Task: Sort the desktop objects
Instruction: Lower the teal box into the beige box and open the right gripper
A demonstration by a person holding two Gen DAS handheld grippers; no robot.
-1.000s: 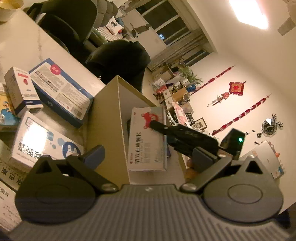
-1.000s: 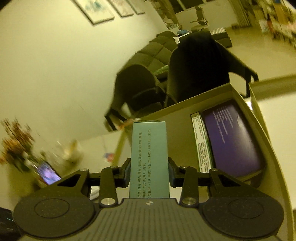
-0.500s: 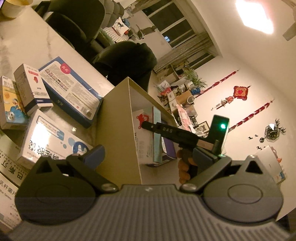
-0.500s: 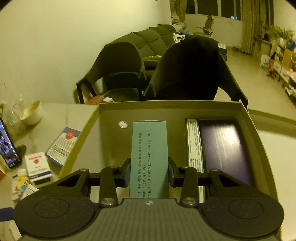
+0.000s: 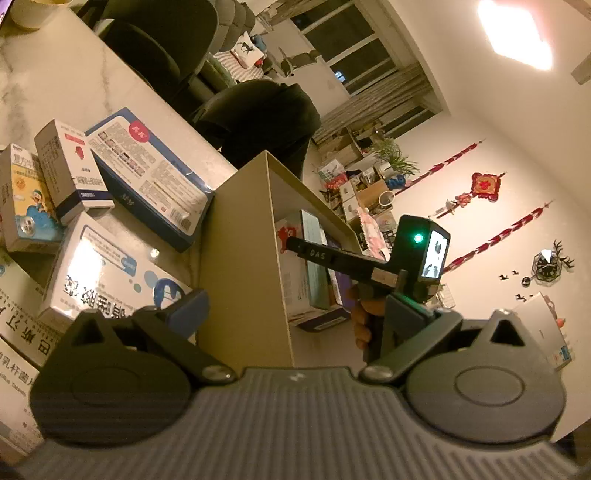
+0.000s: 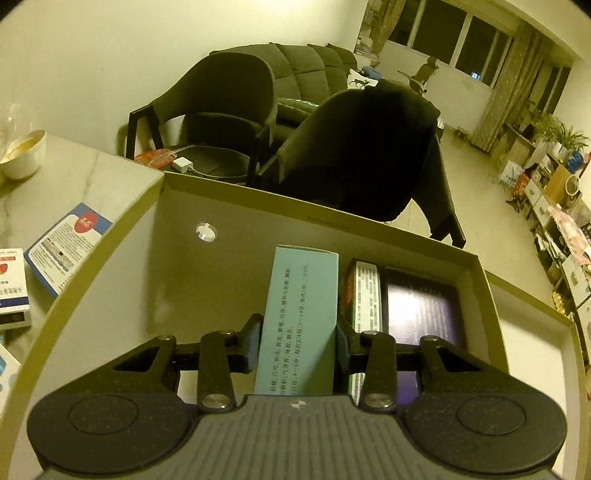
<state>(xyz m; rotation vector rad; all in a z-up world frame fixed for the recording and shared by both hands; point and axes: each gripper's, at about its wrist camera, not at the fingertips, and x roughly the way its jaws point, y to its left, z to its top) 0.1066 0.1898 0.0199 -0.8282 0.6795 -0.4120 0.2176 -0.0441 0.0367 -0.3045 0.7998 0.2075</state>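
Inside the open beige cardboard box (image 6: 480, 280) on the pale marble desk (image 5: 74, 77), a slim teal carton (image 6: 301, 321) gripped by the right hand-held gripper (image 6: 297, 349), jaws just eased slightly, beside a white-and-purple box (image 6: 421, 314), left hand-held gripper (image 5: 291, 306) held open astride the box wall, medicine boxes (image 5: 147, 177) left on the desk.

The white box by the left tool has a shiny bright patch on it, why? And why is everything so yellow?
Left wrist view: the ceiling light glares off the glossy white box, washing out its print. Right wrist view: warm, dim room light tints the cardboard box yellow-green, and the fisheye lens bends its straight rim.
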